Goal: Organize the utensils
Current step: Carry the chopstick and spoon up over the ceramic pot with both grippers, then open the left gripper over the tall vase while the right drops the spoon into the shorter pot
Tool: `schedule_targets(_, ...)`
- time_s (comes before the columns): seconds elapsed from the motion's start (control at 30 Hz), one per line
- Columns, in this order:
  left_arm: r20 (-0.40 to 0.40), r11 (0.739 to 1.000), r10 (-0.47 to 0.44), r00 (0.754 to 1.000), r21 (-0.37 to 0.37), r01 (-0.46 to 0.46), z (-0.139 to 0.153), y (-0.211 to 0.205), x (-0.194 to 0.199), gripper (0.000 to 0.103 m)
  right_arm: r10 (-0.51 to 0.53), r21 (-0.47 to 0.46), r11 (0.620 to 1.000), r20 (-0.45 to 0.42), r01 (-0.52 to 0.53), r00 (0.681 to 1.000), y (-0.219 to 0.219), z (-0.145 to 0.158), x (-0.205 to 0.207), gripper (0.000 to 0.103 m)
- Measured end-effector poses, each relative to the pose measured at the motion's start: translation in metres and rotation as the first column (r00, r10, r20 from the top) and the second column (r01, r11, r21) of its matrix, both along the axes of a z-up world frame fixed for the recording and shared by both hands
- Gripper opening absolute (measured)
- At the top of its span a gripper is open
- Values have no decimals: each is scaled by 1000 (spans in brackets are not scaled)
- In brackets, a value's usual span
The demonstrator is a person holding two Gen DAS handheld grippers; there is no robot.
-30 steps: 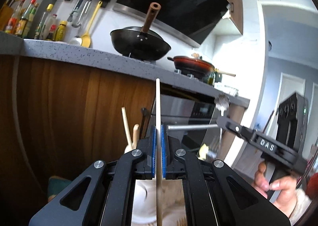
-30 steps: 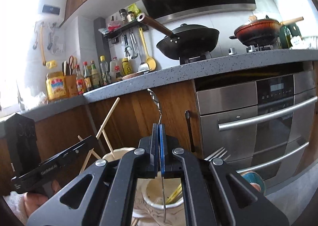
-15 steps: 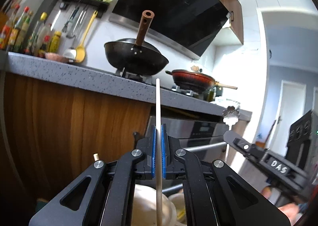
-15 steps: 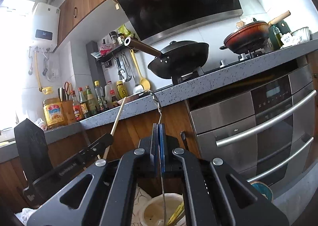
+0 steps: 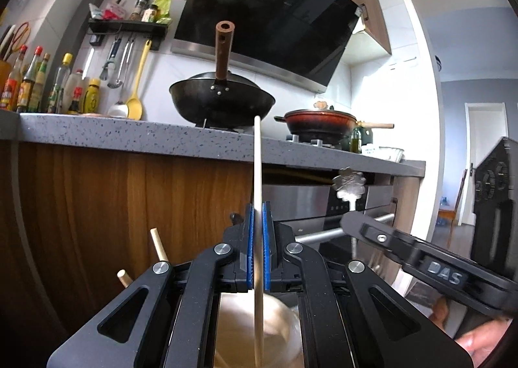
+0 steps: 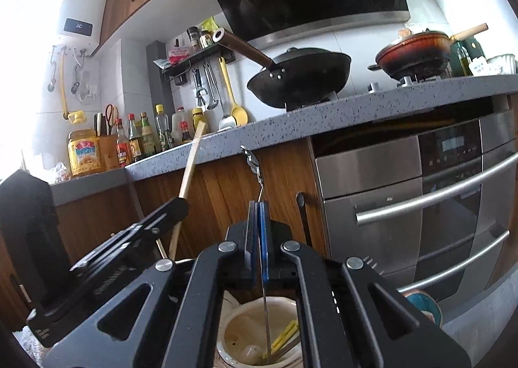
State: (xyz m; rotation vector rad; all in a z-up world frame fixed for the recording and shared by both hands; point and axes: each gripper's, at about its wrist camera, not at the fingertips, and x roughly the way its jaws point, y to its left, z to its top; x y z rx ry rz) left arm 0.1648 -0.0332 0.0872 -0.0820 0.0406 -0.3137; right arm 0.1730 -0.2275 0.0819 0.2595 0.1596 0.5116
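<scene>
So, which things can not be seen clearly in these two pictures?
- Left wrist view: the lower end of the chopstick and the pale holder beneath are blurred and partly hidden by the left gripper.
- Right wrist view: the right gripper hides the middle of the metal utensil; its lower end in the cup is unclear.

- The left gripper clamped an upright wooden chopstick between its blue pads.
- A pale holder sat blurred below.
- The right gripper pinched a metal utensil.
</scene>
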Motion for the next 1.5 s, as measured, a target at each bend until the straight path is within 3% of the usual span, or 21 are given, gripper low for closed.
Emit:
schedule_targets(0.47, -73, 999, -27, 997, 16, 28, -24, 16, -44, 5, 26, -58, 998, -80, -30, 996, -8, -24, -21, 2)
schedule_targets(0.9, -135, 999, -28, 990, 15, 30, -32, 22, -38, 6, 4, -120, 993, -128, -20, 992, 2, -39, -25, 2)
schedule_targets(1.03, -121, 999, -30, 992, 28, 33, -33, 20, -41, 22, -10, -112, 994, -149, -7, 989, -1, -42, -22, 2)
schedule_targets(1.1, -106, 999, -27, 994, 37, 31, -33, 18, -44, 23, -17, -113, 994, -142, 1, 990, -3, -41, -23, 2)
schedule_targets(1.17, -100, 998, -26, 995, 47, 30, -33, 16, -45, 26, -24, -115, 993, -131, 8, 991, -4, -40, -24, 5)
schedule_targets(1.33, -91, 998, -15, 996, 65, 21, -33, 13, -48, 34, -50, -104, 994, -111, 39, 993, -7, -36, -30, 38)
schedule_targets(1.4, -88, 998, -4, 996, 61, 10, -33, 14, -51, 40, -64, -102, 993, -100, 54, 993, -9, -34, -34, 41)
schedule_targets(1.5, -88, 998, 19, 996, 58, -14, -33, 16, -57, 42, -91, -105, 991, -83, 82, 992, -11, -31, -44, 50)
